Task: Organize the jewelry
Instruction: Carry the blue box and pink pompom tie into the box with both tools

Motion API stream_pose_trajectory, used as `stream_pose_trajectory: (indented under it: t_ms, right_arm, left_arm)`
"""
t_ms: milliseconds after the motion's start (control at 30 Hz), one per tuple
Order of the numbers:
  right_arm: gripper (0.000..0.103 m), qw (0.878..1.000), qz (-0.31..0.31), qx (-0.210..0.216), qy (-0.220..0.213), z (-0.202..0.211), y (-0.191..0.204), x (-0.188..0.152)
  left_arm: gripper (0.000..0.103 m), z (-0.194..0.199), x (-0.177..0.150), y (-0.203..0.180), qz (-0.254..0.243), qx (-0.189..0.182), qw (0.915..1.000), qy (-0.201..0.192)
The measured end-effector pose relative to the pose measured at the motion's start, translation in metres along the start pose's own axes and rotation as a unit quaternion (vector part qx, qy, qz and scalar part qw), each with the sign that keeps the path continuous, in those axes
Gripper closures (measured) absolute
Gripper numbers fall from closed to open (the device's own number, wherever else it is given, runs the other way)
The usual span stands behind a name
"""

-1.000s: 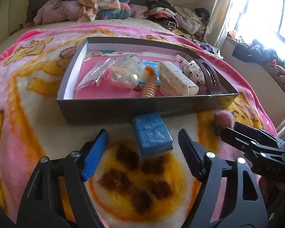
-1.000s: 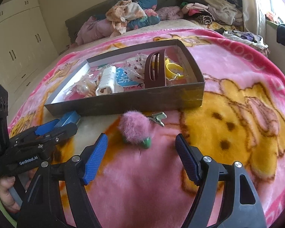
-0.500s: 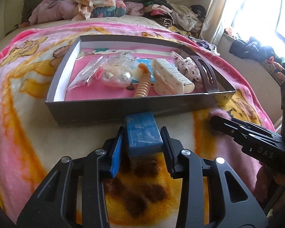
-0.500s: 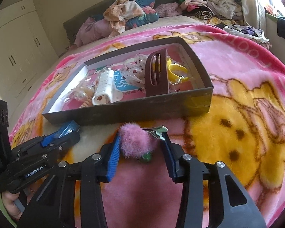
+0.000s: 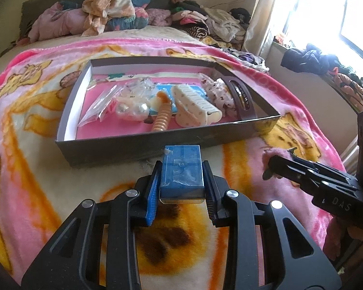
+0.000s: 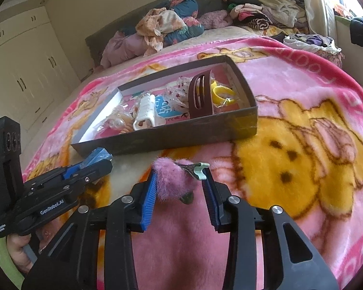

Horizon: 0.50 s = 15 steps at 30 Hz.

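My left gripper (image 5: 182, 169) is shut on a small blue box (image 5: 182, 169) and holds it just in front of the dark tray (image 5: 138, 145). The blue box also shows in the right wrist view (image 6: 96, 155), in the left gripper (image 6: 94, 166). My right gripper (image 6: 180, 181) is shut on a pink fluffy hair clip (image 6: 173, 180) with a pale green metal end, lifted slightly above the blanket. The tray (image 6: 181, 133) holds a white comb clip (image 5: 196, 107), a brown claw clip (image 6: 200, 97), a yellow ring (image 6: 221, 91), pearls in plastic bags (image 5: 130, 107) and a ribbed orange piece (image 5: 162, 116).
The tray sits on a pink and yellow cartoon blanket (image 6: 302, 145) on a bed. Piles of clothes (image 5: 104, 14) lie at the head of the bed. A window ledge with dark clothes (image 5: 307, 58) is on the right. White wardrobes (image 6: 24, 72) stand on the left.
Both grippers went from open to shut, the left on the blue box and the right on the pink fluffy clip. Both objects now sit a little higher and nearer the tray.
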State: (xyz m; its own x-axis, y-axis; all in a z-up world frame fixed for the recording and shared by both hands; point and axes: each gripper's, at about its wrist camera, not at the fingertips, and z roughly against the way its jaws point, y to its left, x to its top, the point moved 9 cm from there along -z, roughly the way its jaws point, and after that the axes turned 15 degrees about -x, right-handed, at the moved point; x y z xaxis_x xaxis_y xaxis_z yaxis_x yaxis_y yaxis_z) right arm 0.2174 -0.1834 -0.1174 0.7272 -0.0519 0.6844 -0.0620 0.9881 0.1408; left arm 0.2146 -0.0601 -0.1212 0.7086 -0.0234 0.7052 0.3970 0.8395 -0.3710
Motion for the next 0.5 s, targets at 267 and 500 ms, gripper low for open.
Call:
stream_pose_trajectory:
  t_ms: [267,500]
  right_arm:
    - [0.068,1.000,0.002,0.007,-0.011,0.016,0.004,0.000]
    - [0.068,1.000,0.010,0.011,-0.020,0.021,0.013,0.008]
  left_arm:
    - [0.079,0.011,0.011,-0.006,-0.009,0.000,0.9998,-0.015]
    - [0.079,0.018,0.020,-0.005,-0.008,0.000,0.9996,-0.025]
